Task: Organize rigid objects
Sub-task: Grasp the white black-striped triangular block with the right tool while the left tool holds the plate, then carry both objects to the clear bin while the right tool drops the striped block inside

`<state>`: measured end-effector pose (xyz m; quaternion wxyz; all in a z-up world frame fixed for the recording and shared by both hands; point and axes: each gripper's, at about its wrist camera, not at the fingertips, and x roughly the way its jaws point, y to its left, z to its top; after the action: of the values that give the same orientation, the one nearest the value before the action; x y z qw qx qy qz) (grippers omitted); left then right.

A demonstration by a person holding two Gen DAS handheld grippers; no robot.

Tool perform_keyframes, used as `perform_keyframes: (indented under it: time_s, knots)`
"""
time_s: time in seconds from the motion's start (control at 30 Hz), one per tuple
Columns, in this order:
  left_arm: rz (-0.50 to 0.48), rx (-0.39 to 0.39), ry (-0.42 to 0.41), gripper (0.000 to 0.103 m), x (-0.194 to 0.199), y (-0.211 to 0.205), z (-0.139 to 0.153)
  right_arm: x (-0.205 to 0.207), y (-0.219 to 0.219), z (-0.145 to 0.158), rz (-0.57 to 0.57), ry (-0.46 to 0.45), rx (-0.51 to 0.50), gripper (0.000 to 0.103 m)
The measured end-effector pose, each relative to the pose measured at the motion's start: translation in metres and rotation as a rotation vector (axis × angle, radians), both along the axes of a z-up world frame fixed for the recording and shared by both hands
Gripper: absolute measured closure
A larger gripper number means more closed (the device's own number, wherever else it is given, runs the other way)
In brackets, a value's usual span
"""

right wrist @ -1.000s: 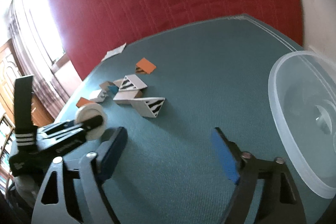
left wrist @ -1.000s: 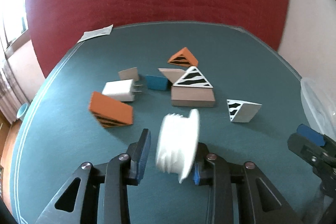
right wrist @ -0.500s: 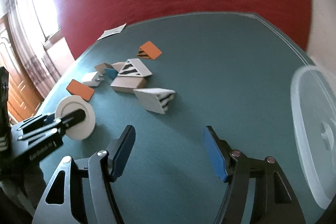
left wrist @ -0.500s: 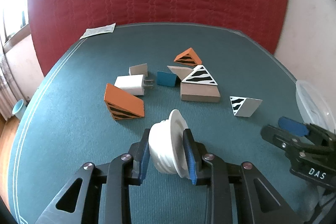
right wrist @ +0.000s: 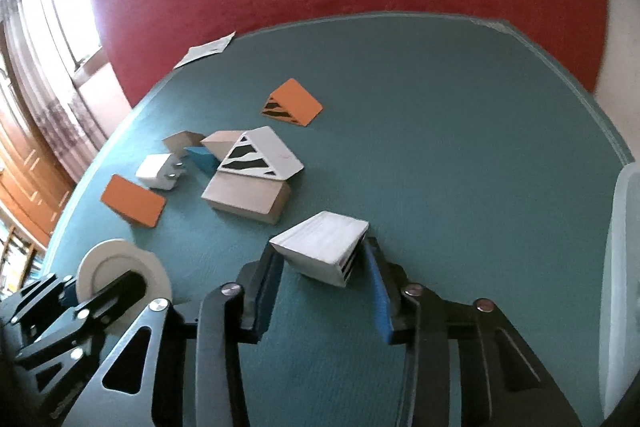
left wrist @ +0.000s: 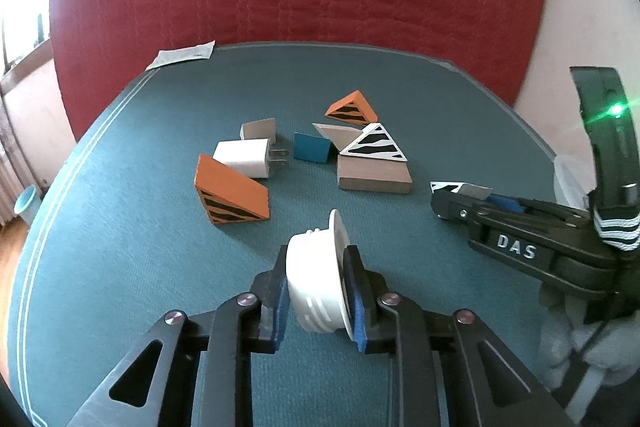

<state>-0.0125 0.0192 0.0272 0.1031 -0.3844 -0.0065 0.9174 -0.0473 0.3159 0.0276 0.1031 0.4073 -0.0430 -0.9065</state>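
A white flanged spool (left wrist: 316,291) sits just above the green table (left wrist: 120,267) with my left gripper (left wrist: 316,259) shut on it, pads on both faces. The spool (right wrist: 116,267) and left gripper (right wrist: 80,303) also show at the lower left of the right wrist view. A white wedge with black stripes (right wrist: 320,247) lies on the felt between the fingers of my right gripper (right wrist: 322,259). Its jaws are closing, and both blue pads touch the wedge's sides. In the left wrist view the right gripper (left wrist: 452,203) reaches in from the right onto that wedge (left wrist: 460,189).
Beyond lie a large orange striped wedge (left wrist: 230,193), a white charger plug (left wrist: 244,157), a blue block (left wrist: 312,147), a beige block (left wrist: 374,175) bearing a striped triangle (left wrist: 376,147), and a small orange wedge (left wrist: 352,109). A clear plastic container (right wrist: 624,267) stands at the right edge.
The right gripper moved left across the table to the striped wedge and narrowed its jaws around it. The left jaws closed on the spool, which now sits steady between them.
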Motion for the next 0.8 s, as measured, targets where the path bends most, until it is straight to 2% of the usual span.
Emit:
perform_keyframes:
  time_s: [0.13,0.37,0.8]
  knots:
    - [-0.010,0.030,-0.008,0.080,0.001,-0.001,0.002,0.005,-0.002,0.001,-0.004,0.017,0.017,0.066]
    - [-0.030,0.027,0.008,0.081,0.008,0.002,0.006,0.025,0.013,0.013,-0.026,0.057,-0.012,0.071]
    - [-0.068,0.026,0.040,0.081,0.025,0.017,0.019,0.068,0.056,0.034,-0.074,0.109,-0.053,0.072]
